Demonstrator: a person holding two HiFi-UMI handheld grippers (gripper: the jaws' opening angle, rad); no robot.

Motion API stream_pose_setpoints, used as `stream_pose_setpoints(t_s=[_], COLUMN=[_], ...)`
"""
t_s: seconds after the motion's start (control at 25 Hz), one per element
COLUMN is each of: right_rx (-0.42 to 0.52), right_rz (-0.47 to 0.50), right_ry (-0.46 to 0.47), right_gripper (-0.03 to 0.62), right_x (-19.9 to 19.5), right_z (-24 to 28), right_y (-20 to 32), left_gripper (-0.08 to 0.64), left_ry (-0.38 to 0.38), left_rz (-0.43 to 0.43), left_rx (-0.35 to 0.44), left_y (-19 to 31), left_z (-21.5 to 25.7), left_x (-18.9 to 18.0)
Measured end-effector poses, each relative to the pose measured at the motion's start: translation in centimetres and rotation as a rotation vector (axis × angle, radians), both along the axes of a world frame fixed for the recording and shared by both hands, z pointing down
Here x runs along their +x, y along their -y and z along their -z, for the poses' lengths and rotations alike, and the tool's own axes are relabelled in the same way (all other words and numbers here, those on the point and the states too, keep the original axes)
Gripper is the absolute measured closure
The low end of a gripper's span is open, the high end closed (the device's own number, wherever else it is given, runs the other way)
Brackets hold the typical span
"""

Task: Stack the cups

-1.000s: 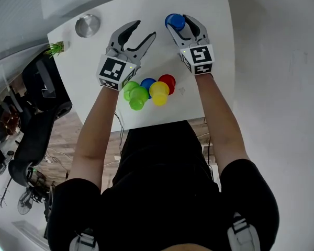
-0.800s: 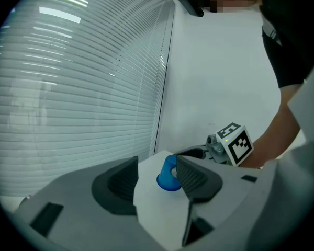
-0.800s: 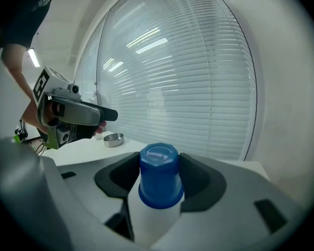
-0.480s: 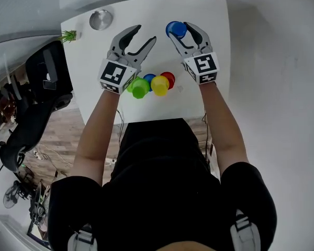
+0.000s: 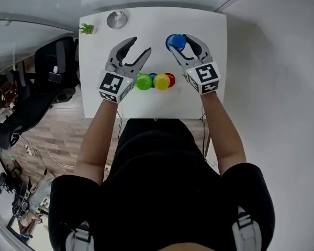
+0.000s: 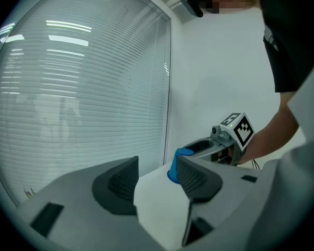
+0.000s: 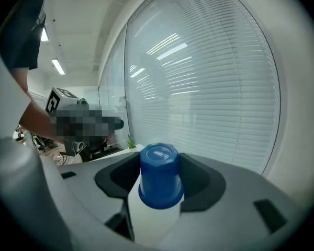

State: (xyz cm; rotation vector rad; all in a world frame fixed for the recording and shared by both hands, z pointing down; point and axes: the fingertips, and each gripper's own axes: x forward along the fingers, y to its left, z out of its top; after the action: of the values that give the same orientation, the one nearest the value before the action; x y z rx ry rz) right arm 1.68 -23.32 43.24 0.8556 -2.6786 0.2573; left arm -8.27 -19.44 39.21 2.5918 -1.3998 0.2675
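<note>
My right gripper [image 5: 179, 40] is shut on an upside-down blue cup [image 5: 175, 41] and holds it in the air over the white table [image 5: 209, 25]. In the right gripper view the blue cup [image 7: 159, 175] sits between the two pads, base up. My left gripper [image 5: 139, 46] is open and empty, level with the right one. The left gripper view shows bare table between its fingers [image 6: 198, 175], with the held blue cup [image 6: 179, 161] beyond. Near the table's front edge lies a cluster of cups: green [image 5: 143, 82], blue [image 5: 153, 77], yellow [image 5: 161, 81] and red [image 5: 170, 79].
A round metal lid [image 5: 116, 19] and a small green plant [image 5: 87, 29] sit at the table's far left corner. A black office chair [image 5: 51, 72] stands left of the table on the wooden floor. A window with blinds [image 7: 214, 82] fills the background.
Both grippers have risen together above the table, the right one still carrying the blue cup. The table and cup cluster look smaller and farther below. The left jaws stay open.
</note>
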Motion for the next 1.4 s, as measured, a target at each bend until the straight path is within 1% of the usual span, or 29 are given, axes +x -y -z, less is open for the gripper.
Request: stream_pose_setpoints(t_s=[0.24,0.48,0.56,0.76,0.92,1.0,1.12,1.28,1.4], right_rx=[-0.037,-0.010,-0.011,-0.008,-0.009,-0.008,-0.008,-0.016,-0.016], right_rz=[0.065,0.104,0.102,0.070,0.052,0.046,0.048,0.055,0.057], right_ry=[0.042,0.026,0.025,0.024,0.013,0.013,0.009,-0.003,-0.012], right_gripper=[0.357,0.356,0.356,0.356,0.356,0.356,0.354,0.354,0.353], right_x=[-1.2,-2.5,-2.7,-2.9,-3.1,-3.2,-3.7,-4.5,-4.9], right_z=[2.6,4.1,4.1,3.7,2.9,2.6,1.9,0.7,0.0], right_y=[-3.6,-7.5,-8.8,-12.7,-15.0,-15.8,-16.7,-17.2,-17.1], left_gripper=[0.336,0.336,0.336,0.336,0.336,0.336,0.337,0.337,0.336], left_ry=[0.026,-0.014,-0.027,-0.017,-0.026,-0.022,-0.012,-0.026,-0.030], left_rz=[0.013,0.006,-0.002,-0.030,-0.025,-0.020,-0.011,-0.008,-0.012], left_rx=[0.041,0.064,0.063,0.023,0.028,0.018,-0.003,0.024,0.022], left_y=[-3.7,-7.8,-9.3,-13.3,-15.5,-16.5,-17.6,-17.9,-17.9], left_z=[2.8,4.4,4.1,1.9,1.8,1.3,0.3,0.3,0.1], left_x=[-0.3,-0.7,-0.7,-0.8,-1.0,-1.1,-1.2,-1.0,-0.7])
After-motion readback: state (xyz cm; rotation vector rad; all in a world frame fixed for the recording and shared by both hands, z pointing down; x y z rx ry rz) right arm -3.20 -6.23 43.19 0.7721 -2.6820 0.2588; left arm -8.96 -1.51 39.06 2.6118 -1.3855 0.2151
